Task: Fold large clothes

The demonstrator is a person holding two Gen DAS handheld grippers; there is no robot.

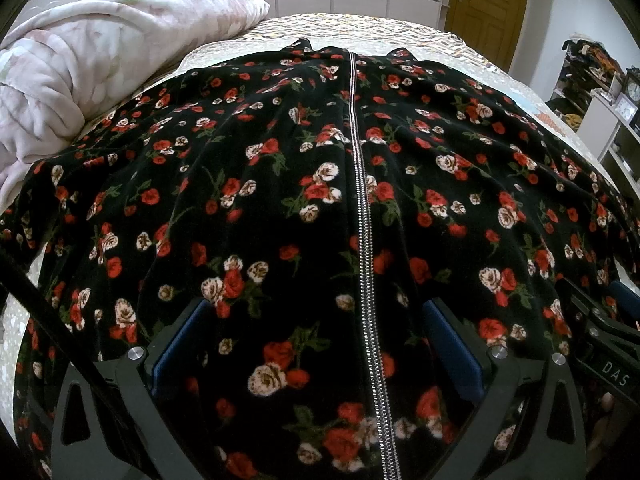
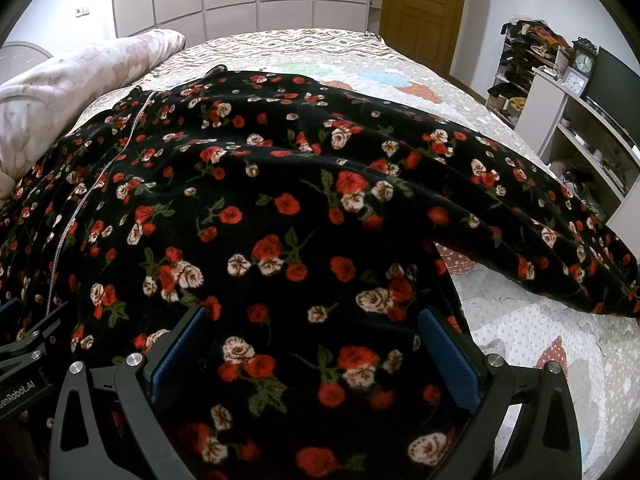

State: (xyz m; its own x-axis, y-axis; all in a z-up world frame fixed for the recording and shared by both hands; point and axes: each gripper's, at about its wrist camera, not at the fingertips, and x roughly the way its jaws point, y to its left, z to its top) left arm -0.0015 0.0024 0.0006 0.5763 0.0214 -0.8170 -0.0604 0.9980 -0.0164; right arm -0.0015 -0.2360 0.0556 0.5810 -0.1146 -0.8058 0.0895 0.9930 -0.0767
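A large black garment with red and cream roses (image 1: pixel 248 184) lies spread flat on the bed, its silver zipper (image 1: pixel 362 184) running down the middle. It also fills the right wrist view (image 2: pixel 280 208), where one sleeve (image 2: pixel 532 216) stretches out to the right. My left gripper (image 1: pixel 316 320) hovers open over the near part of the garment, straddling the zipper, nothing between its blue pads (image 1: pixel 452 344). My right gripper (image 2: pixel 316 324) is open over the garment's right half, near the sleeve's base. The right gripper also shows in the left wrist view (image 1: pixel 608 344) at the right edge.
The quilted bedspread (image 2: pixel 528 340) shows bare to the right. A rolled pink blanket (image 1: pixel 80 68) lies along the bed's left side. White shelves with a clock (image 2: pixel 582 64) and a screen stand at the right wall. A wooden door (image 2: pixel 422 12) is beyond the bed.
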